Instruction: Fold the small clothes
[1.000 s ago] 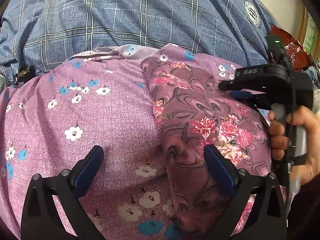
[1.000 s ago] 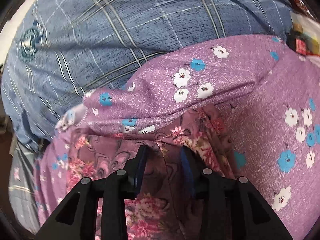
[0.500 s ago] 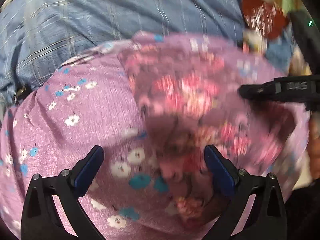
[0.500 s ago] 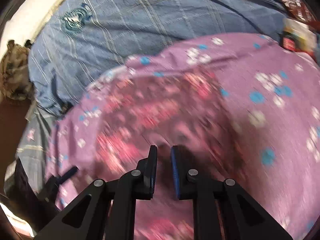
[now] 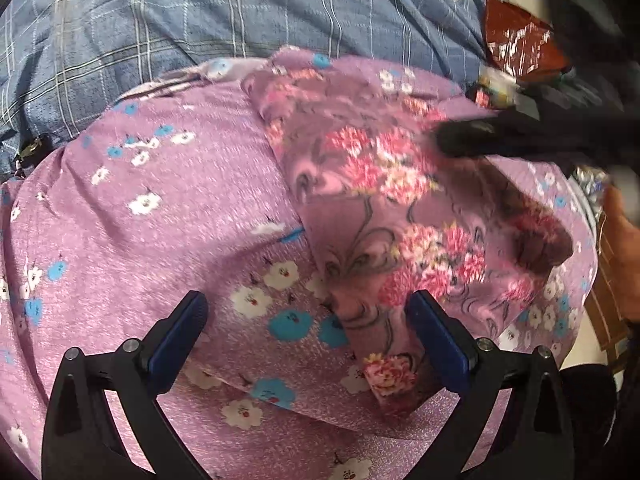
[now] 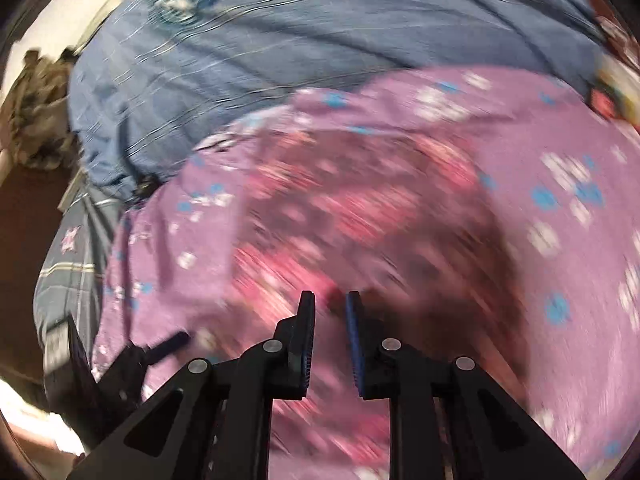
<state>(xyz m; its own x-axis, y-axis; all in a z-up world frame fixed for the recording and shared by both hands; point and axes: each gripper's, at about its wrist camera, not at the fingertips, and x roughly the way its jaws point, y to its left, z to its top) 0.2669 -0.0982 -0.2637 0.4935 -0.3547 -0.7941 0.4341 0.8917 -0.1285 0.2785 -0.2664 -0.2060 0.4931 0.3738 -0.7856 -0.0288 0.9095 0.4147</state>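
Observation:
A small mauve garment (image 5: 360, 208) printed with pink flowers lies on a wide purple cloth (image 5: 160, 240) dotted with white and blue blossoms. My left gripper (image 5: 306, 304) hovers open over the garment's near end, one pad on each side, not touching it. My right gripper (image 5: 452, 140) reaches in from the right at the garment's far edge, which is raised and casts a dark shadow. In the blurred right wrist view, that right gripper (image 6: 330, 300) has its jaws nearly together and opening slightly, with a pinch of the garment (image 6: 340, 200) between the pads.
Blue plaid bedding (image 5: 200, 20) rises behind the purple cloth. A red foil packet (image 5: 516, 40) and small clutter lie at the far right. A person's hand (image 5: 624, 240) holds the right gripper. The left gripper (image 6: 140, 356) shows at the lower left of the right wrist view.
The right gripper closed on the floral garment's edge and rose, pulling back with it. The left gripper drifted a little and stayed open. The garment's far side lifted off the purple cloth.

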